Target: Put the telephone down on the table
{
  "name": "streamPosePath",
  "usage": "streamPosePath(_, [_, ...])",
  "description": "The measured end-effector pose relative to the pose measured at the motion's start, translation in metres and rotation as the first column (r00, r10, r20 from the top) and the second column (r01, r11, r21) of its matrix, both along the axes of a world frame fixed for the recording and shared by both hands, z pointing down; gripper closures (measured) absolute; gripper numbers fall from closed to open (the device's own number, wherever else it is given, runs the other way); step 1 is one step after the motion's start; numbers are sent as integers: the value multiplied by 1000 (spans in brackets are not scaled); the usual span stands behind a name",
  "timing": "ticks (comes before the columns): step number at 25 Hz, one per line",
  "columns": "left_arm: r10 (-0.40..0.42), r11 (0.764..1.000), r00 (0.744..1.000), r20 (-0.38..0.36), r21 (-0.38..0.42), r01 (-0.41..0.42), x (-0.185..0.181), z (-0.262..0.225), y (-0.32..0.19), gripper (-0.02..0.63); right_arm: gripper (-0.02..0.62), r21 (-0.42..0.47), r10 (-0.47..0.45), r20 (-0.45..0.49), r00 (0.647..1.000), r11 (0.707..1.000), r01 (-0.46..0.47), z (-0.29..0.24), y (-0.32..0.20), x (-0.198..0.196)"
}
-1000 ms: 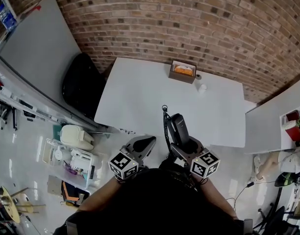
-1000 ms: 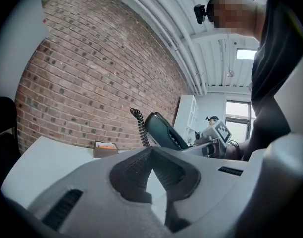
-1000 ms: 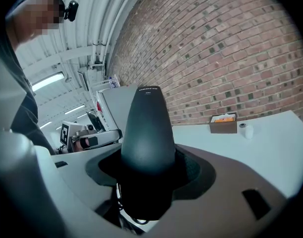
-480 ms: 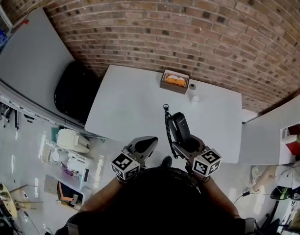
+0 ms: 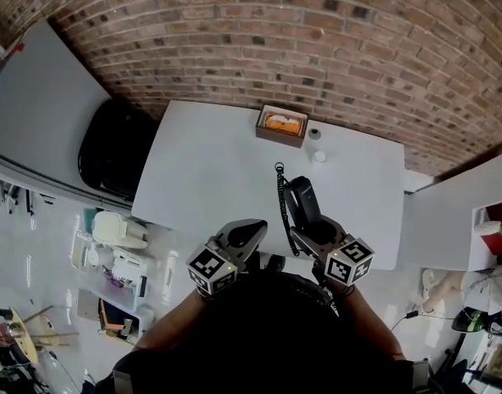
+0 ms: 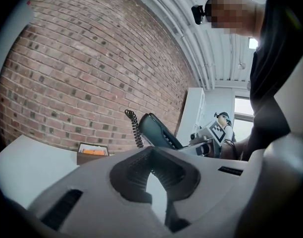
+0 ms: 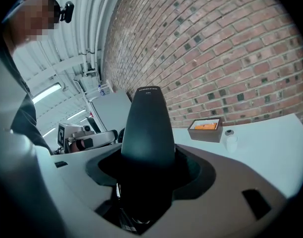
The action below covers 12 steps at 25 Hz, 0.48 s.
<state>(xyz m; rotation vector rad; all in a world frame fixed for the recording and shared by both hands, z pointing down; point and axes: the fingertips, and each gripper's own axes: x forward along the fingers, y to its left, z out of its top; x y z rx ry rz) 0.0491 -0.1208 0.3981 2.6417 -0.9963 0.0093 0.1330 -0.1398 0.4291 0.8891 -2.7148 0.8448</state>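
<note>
A black telephone handset (image 5: 301, 207) with a coiled cord (image 5: 279, 197) stands upright in my right gripper (image 5: 310, 235), which is shut on its lower part. It hovers over the near edge of the white table (image 5: 210, 162). The right gripper view shows the handset (image 7: 147, 128) filling the jaws of the right gripper (image 7: 146, 168). My left gripper (image 5: 249, 235) hangs beside it at the table's near edge, its jaws together with nothing between them. From the left gripper (image 6: 154, 176) the handset (image 6: 156, 130) appears to the right.
A brown box with orange contents (image 5: 282, 125) sits at the table's far edge by the brick wall, with a small white cup (image 5: 319, 156) and a small grey cap (image 5: 314, 135) next to it. A black chair (image 5: 107, 150) stands left of the table; clutter covers the floor at left.
Both grippers have moved forward together and reached the table's near edge. The handset stays in the right gripper, still upright.
</note>
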Motion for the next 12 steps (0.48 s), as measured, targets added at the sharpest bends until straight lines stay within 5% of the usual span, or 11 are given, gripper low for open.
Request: streamPosePath(12, [58,998,998,19,-39,-57,-1,21,-63,598,325,-56,47,-46,998,997,-50,17,-44,5])
